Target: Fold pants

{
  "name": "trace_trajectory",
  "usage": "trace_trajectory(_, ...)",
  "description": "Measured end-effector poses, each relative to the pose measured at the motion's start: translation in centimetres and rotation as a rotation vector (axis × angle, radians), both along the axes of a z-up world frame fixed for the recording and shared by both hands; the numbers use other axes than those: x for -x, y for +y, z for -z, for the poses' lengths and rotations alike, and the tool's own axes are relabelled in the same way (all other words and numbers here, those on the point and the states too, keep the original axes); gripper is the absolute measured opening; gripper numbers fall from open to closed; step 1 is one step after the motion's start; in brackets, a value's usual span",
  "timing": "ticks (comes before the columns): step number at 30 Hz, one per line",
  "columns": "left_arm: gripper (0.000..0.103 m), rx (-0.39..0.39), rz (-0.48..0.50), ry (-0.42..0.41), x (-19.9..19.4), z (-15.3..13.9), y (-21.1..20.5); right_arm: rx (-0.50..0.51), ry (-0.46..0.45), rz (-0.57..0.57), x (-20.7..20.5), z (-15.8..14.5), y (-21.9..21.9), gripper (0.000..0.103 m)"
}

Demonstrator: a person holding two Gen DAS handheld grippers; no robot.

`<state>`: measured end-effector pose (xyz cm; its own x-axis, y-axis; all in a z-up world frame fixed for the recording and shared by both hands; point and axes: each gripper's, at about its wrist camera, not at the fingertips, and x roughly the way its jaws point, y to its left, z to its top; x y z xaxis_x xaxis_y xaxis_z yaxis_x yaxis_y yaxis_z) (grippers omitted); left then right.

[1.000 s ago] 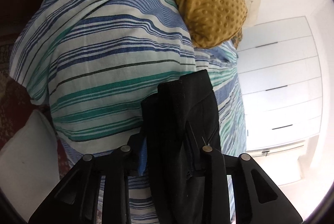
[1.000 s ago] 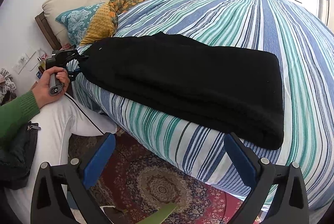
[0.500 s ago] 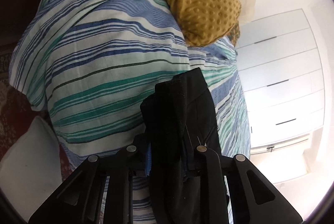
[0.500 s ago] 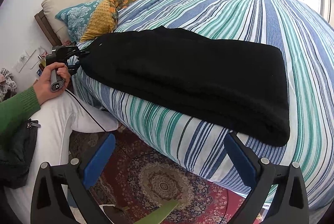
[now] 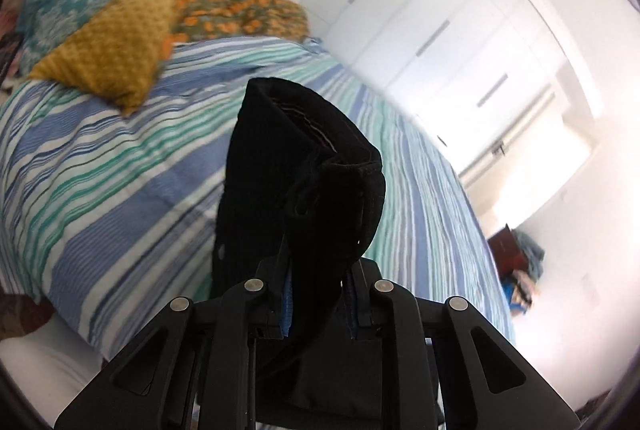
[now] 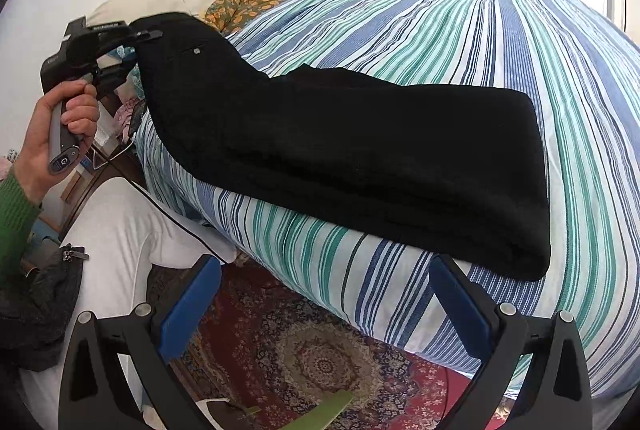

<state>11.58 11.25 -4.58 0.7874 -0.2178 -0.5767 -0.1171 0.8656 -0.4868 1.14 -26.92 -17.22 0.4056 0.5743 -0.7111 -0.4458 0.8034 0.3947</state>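
One end of the black pants [image 6: 360,149] hangs clamped in the left tongs [image 5: 318,294].

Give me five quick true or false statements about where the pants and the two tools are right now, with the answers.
1. The left tool grips one end of the pants. True.
2. The right tool is clamped on the pants. False: it is open, holding nothing, off the edge of the bed.
3. The gripped end is raised off the bed. True.
4. The pants are white. False: black.
5. The far end of the pants hangs down to the rug. False: it lies on the bed.
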Motion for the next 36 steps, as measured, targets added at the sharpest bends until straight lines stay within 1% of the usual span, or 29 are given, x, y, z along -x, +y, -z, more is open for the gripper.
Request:
trace_trajectory(3, 0.018, -0.104, 0.142, 0.019, -1.0, 0.0, -6.6, -0.022, -0.001, 0.016, 0.0, -0.2, -0.5, 0.103)
trace_trajectory(5, 0.018, -0.187, 0.238, 0.047, -1.8, 1.3, -11.3, -0.037, -0.005, 0.029, 0.0, -0.4, -0.9, 0.103)
trace_trajectory(6, 0.018, -0.214, 0.280, 0.063, -2.0, 2.1, -13.2, -0.044, -0.008, 0.036, 0.0, -0.5, -1.1, 0.103)
trace_trajectory(7, 0.018, -0.241, 0.326, 0.090, -2.3, 3.5, -15.1, -0.050, -0.012, 0.044, 0.0, -0.7, -1.4, 0.103)
trace_trajectory(9, 0.018, -0.302, 0.389, 0.144, -2.9, 6.2, -18.0, -0.063, -0.021, 0.063, 0.1, -0.9, -2.0, 0.103)
trace_trajectory(10, 0.019, -0.355, 0.423, 0.171, -3.1, 7.8, -19.6, -0.070, -0.023, 0.074, 0.1, -1.0, -2.4, 0.103)
trace_trajectory(13, 0.021, -0.496, 0.500, 0.237, -3.2, 11.8, -22.4, -0.086, -0.023, 0.109, 0.0, -1.2, -3.2, 0.103)
trace_trajectory(14, 0.023, -0.525, 0.520, 0.260, -3.1, 12.5, -23.0, -0.091, -0.021, 0.122, -0.1, -1.2, -3.5, 0.103)
trace_trajectory(15, 0.028, -0.547, 0.540, 0.279, -3.1, 13.2, -23.4, -0.094, -0.018, 0.134, -0.1, -1.1, -3.8, 0.103)
trace_trajectory(16, 0.037, -0.566, 0.563, 0.292, -2.6, 13.6, -23.9, -0.098, -0.014, 0.145, -0.2, -1.1, -4.1, 0.103)
trace_trajectory(17, 0.042, -0.583, 0.577, 0.290, -2.4, 13.5, -24.5, -0.102, -0.012, 0.155, -0.2, -1.1, -4.3, 0.103)
trace_trajectory(19, 0.074, -0.589, 0.623, 0.270, -1.3, 12.8, -25.3, -0.106, -0.007, 0.170, -0.4, -1.1, -4.4, 0.103)
trace_trajectory(21, 0.088, -0.593, 0.648, 0.230, -0.3, 11.7, -26.1, -0.108, -0.003, 0.176, -0.5, -1.1, -4.4, 0.103)
trace_trajectory(22, 0.088, -0.602, 0.652, 0.206, 0.1, 11.1, -26.1, -0.107, -0.002, 0.176, -0.6, -1.1, -4.3, 0.103)
trace_trajectory(24, 0.088, -0.611, 0.637, 0.187, 0.9, 9.9, -25.6, -0.109, -0.009, 0.172, -0.5, -1.3, -4.1, 0.103)
trace_trajectory(25, 0.088, -0.598, 0.615, 0.179, 0.9, 9.2, -25.0, -0.114, -0.021, 0.171, -0.3, -1.5, -4.2, 0.103)
trace_trajectory(27, 0.088, -0.533, 0.555, 0.149, 0.9, 7.4, -22.6, -0.131, -0.054, 0.170, 0.1, -2.0, -4.4, 0.103)
trace_trajectory(29, 0.090, -0.450, 0.445, 0.110, 1.3, 5.5, -18.7, -0.139, -0.084, 0.175, 0.3, -2.5, -4.6, 0.103)
trace_trajectory(31, 0.091, -0.388, 0.295, 0.093, 1.4, 4.6, -14.2, -0.140, -0.089, 0.185, 0.2, -2.4, -4.8, 0.103)
trace_trajectory(33, 0.091, -0.326, 0.150, 0.097, 1.2, 4.7, -9.5, -0.147, -0.068, 0.201, 0.0, -2.1, -5.2, 0.103)
trace_trajectory(34, 0.090, -0.301, 0.099, 0.111, 1.3, 4.9, -7.6, -0.157, -0.052, 0.210, -0.2, -1.8, -5.3, 0.103)
trace_trajectory(36, 0.087, -0.271, 0.047, 0.145, 1.3, 6.2, -5.0, -0.182, -0.025, 0.230, -0.7, -1.5, -5.8, 0.103)
